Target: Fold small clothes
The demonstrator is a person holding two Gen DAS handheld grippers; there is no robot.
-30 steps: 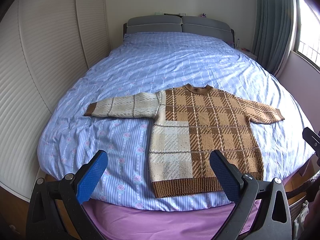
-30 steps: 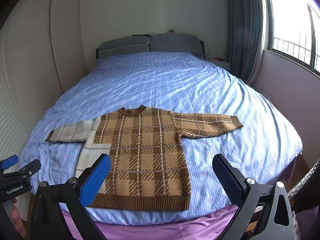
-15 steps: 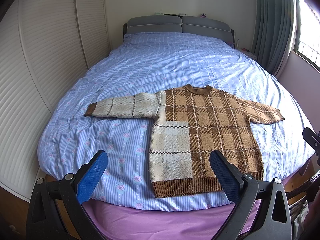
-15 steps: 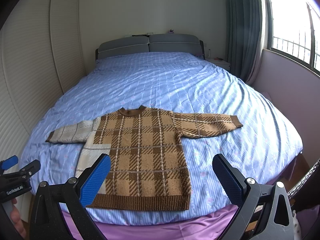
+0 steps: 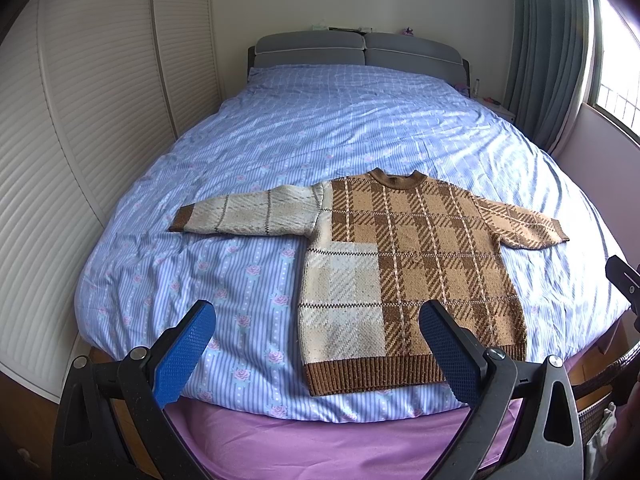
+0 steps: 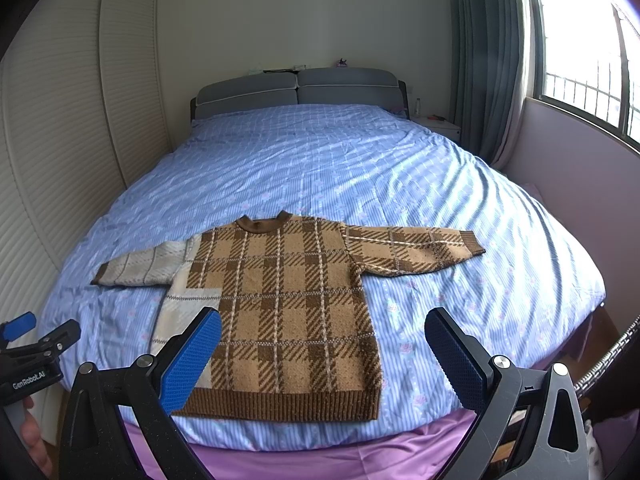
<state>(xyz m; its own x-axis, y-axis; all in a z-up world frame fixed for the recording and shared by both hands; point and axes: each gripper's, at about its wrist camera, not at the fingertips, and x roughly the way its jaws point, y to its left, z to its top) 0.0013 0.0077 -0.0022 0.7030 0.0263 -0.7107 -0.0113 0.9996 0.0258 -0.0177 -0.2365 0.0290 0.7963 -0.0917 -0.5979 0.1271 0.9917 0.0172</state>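
Observation:
A small brown plaid sweater (image 5: 412, 268) with a cream left sleeve and cream lower-left panel lies flat, face up, sleeves spread, near the foot of the bed; it also shows in the right wrist view (image 6: 288, 304). My left gripper (image 5: 318, 324) is open and empty, held above the bed's foot edge in front of the sweater's hem. My right gripper (image 6: 322, 332) is open and empty, also short of the hem. The left gripper's tip shows at the left edge of the right wrist view (image 6: 28, 344).
The bed (image 5: 340, 128) has a blue striped floral cover and a purple sheet (image 5: 320, 440) at its foot. A grey headboard (image 5: 360, 48) stands at the far end. Slatted wardrobe doors (image 5: 80, 120) line the left. Curtain and window (image 6: 580, 60) are on the right.

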